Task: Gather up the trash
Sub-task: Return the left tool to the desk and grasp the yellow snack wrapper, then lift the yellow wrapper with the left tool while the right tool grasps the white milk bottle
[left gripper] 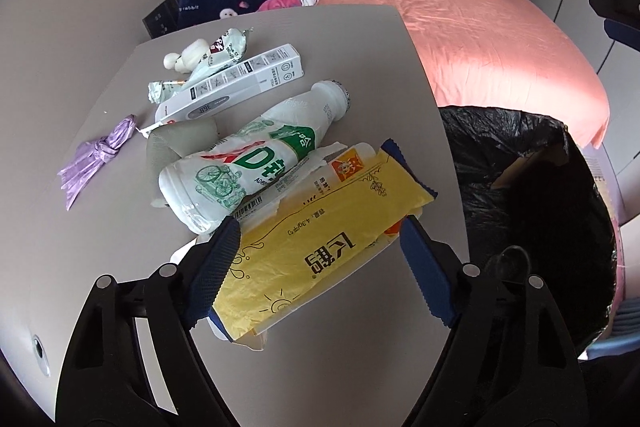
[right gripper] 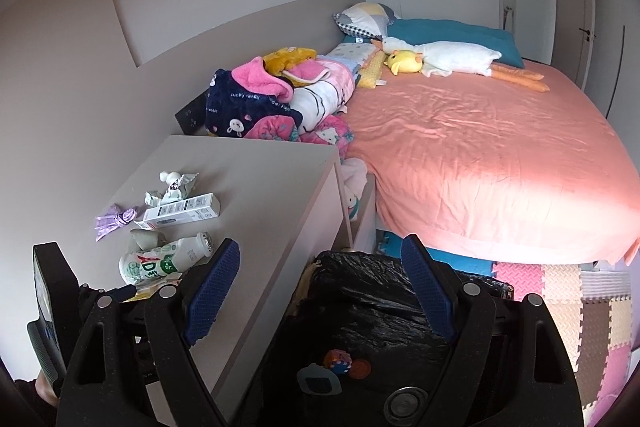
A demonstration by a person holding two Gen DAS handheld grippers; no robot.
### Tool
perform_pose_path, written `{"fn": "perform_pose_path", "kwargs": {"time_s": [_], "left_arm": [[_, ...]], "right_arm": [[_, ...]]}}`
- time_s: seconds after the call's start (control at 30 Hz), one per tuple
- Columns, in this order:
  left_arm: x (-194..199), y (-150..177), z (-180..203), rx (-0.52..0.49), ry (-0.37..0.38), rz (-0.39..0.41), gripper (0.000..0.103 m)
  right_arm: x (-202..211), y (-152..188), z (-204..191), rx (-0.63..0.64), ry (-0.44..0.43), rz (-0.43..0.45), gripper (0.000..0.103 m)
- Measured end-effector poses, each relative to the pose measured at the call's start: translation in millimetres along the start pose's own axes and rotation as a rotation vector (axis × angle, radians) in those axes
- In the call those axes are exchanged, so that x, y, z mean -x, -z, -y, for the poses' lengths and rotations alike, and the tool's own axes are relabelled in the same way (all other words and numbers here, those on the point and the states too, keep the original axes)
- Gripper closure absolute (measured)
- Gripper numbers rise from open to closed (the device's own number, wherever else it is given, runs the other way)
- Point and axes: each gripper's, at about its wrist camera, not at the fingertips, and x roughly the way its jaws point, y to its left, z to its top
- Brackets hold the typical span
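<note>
The yellow wrapper (left gripper: 320, 251) sits at the near table (left gripper: 352, 43) edge, between our left gripper (left gripper: 316, 267) fingers, which look wide and not yet pinching. We'd squeeze firmly mid-packet, lift clear of the milk bottle (left gripper: 256, 159), then swing right over the black-lined bin (left gripper: 520, 163). Our right gripper (right gripper: 320, 291) hangs open above the bin, holding nothing.

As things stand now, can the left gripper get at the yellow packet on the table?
Probably yes: the yellow packet already lies between the open fingers of the left gripper, and nothing covers it; the bottle lies beside it.
</note>
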Motion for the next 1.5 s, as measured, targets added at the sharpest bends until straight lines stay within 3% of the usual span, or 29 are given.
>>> {"fn": "perform_pose_path", "kwargs": {"time_s": [0.17,0.57,0.97,1.5], "left_arm": [[-6.0,0.0,-0.6,-0.02,0.014,-0.018,0.028],[-7.5,-5.2,-9.3,0.013,0.126,-0.01,0.083],[21.6,-6.3,-41.9,0.142,0.15,0.068,0.086],[53.0,26.2,-105.1,0.281,0.04,0.089,0.086]], "right_arm": [[-7.5,-1.5,-5.9,0.01,-0.003,-0.011,0.02],[-34.5,-5.0,-33.8,0.08,-0.045,-0.061,0.02],[-57.1,-5.0,-60.8,0.125,-0.099,-0.104,0.02],[-111.5,18.3,-129.0,0.113,-0.228,-0.259,0.02]]}}
